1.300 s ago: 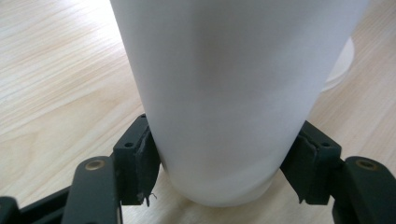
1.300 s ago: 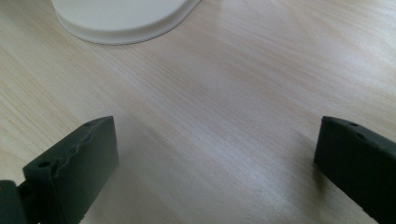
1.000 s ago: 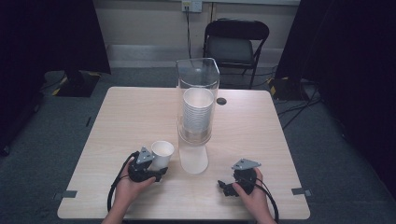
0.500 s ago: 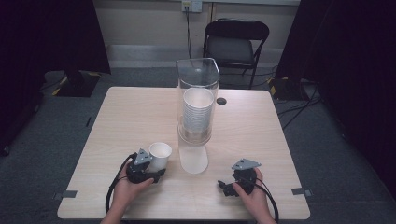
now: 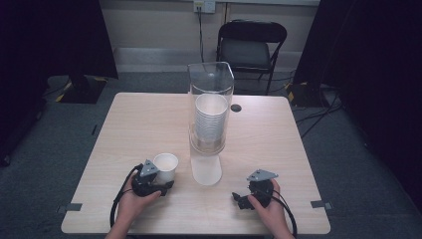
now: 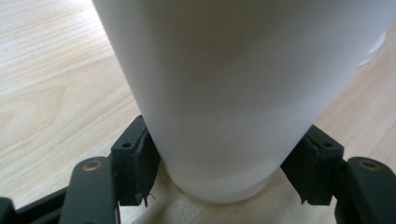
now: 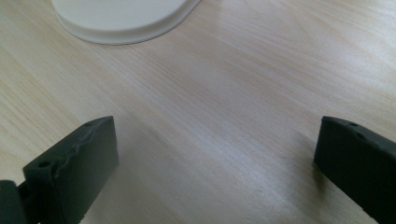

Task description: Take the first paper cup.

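Your left gripper point(image 5: 158, 183) is clamping a white paper cup point(image 5: 165, 168) near the table's point(image 5: 278, 144) front-left edge — the left gripper view is showing both pads pressing its base. The cup is standing upright, mouth up, beside the dispenser's white base point(image 5: 206, 171). Your right gripper point(image 7: 219, 163) is resting wide open, holding nothing.

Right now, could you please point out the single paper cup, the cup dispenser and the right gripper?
single paper cup point(image 5: 165, 167), high view, its side wall.
cup dispenser point(image 5: 211, 82), high view, its clear tube.
right gripper point(image 5: 238, 198), high view, between its fingertips.
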Available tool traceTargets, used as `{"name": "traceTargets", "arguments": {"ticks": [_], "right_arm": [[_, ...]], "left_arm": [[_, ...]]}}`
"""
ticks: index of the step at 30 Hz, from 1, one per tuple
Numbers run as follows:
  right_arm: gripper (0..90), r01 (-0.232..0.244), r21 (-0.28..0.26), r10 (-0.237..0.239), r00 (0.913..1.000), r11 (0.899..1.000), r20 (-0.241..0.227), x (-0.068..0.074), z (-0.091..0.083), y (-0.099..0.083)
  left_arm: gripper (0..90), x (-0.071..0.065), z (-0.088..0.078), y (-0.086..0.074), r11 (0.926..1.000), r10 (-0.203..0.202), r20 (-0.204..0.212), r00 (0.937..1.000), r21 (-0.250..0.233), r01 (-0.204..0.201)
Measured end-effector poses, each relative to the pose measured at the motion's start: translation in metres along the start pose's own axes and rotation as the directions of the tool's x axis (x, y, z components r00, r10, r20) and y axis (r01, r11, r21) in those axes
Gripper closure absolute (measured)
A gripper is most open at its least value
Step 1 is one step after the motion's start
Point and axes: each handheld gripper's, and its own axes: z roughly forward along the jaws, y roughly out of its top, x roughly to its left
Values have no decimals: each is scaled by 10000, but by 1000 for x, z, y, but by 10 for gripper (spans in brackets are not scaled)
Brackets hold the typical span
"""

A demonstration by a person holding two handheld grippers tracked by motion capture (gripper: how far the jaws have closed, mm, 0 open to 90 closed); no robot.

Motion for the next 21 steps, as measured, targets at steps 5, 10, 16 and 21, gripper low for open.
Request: {"name": "traceTargets", "arguments": {"ticks": [5, 10, 16, 21], "right_arm": [[0, 3, 0, -3, 10000, 10000, 1, 0, 0, 0], [0, 0, -1, 0, 10000, 10000, -1, 0, 0, 0], [0, -2, 1, 2, 10000, 10000, 0, 0, 0, 0], [0, -9, 2, 9, 10000, 10000, -1, 0, 0, 0]], "left_arm": [[335, 2, 0, -1, 9999, 105, -86, 9999, 19, -105], [248, 3, -1, -4, 10000, -7, -226, 9997, 15, 8], [191, 7, -6, -9, 10000, 49, -281, 9996, 64, -47], [175, 12, -16, -18, 9998, 159, -211, 9997, 131, -156]]}}
